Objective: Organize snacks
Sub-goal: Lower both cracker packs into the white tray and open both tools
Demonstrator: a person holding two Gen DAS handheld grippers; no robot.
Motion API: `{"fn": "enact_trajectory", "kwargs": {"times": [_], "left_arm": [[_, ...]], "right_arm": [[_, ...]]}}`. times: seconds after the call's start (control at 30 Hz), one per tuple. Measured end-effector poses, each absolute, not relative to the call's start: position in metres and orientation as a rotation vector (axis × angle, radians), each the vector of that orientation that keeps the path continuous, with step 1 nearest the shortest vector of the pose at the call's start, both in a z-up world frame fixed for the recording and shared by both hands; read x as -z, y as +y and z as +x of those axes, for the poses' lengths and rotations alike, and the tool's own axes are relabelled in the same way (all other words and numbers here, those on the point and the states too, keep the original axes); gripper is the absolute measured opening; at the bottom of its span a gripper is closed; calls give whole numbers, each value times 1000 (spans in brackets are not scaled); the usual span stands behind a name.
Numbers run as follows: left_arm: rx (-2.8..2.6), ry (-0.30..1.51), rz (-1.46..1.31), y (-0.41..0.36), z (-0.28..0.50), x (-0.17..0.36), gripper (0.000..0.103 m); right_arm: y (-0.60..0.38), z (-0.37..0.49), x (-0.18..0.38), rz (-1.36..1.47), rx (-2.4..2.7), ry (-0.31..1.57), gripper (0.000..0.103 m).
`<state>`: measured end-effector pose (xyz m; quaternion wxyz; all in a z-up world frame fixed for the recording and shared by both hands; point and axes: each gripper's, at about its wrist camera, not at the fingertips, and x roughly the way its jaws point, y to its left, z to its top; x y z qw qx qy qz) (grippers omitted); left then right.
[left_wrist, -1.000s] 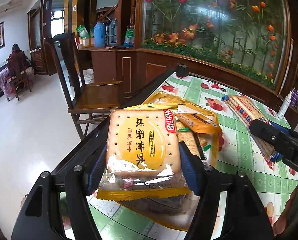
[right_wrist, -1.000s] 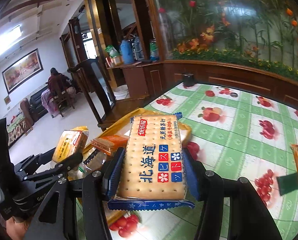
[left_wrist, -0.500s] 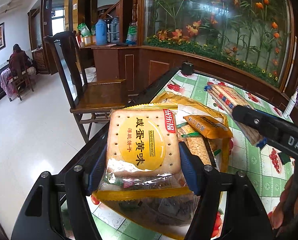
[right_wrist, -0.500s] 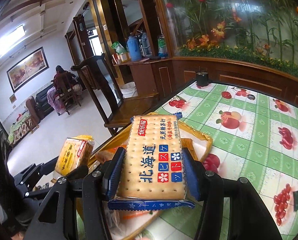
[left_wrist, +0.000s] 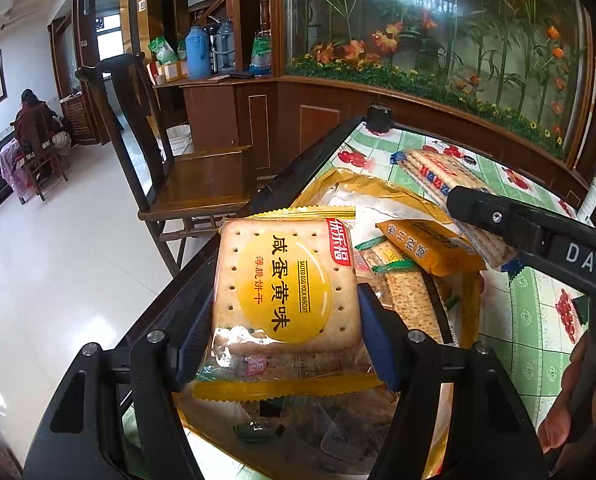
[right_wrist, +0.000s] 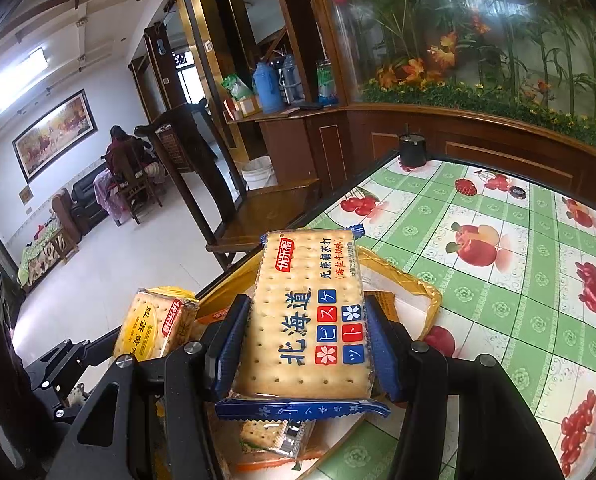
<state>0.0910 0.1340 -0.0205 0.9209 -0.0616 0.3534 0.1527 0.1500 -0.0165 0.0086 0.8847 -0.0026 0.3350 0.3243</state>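
Observation:
My left gripper (left_wrist: pixel 286 312) is shut on a yellow salted-egg-yolk biscuit pack (left_wrist: pixel 286 292) and holds it above a gold foil tray (left_wrist: pixel 381 188) that holds several snack packs (left_wrist: pixel 425 244). My right gripper (right_wrist: pixel 303 340) is shut on a blue-edged Hokkaido cracker pack (right_wrist: pixel 305 320) over the same tray (right_wrist: pixel 413 284). The right gripper and its pack show in the left wrist view (left_wrist: pixel 449 192), above the tray's right side. The left gripper's yellow pack shows in the right wrist view (right_wrist: pixel 154 324), at the left.
The tray sits at the left edge of a table with a green fruit-print cloth (right_wrist: pixel 517 280). A wooden chair (left_wrist: pixel 186 176) stands beside the table. A black cup (right_wrist: pixel 411 150) stands at the far corner. A wooden cabinet with a flower mural runs behind.
My right gripper has carried the blue pack left, over the tray and closer to the left gripper. The left gripper has shifted a little over the tray with its yellow pack.

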Motion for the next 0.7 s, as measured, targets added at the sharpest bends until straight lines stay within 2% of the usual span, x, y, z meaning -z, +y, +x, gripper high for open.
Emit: {"fn": "enact_trajectory", "kwargs": {"times": [0.7], "left_arm": [[-308, 764, -105, 132, 108, 29, 68]], "right_arm": [[-3, 169, 10, -38, -664, 741, 57]]}}
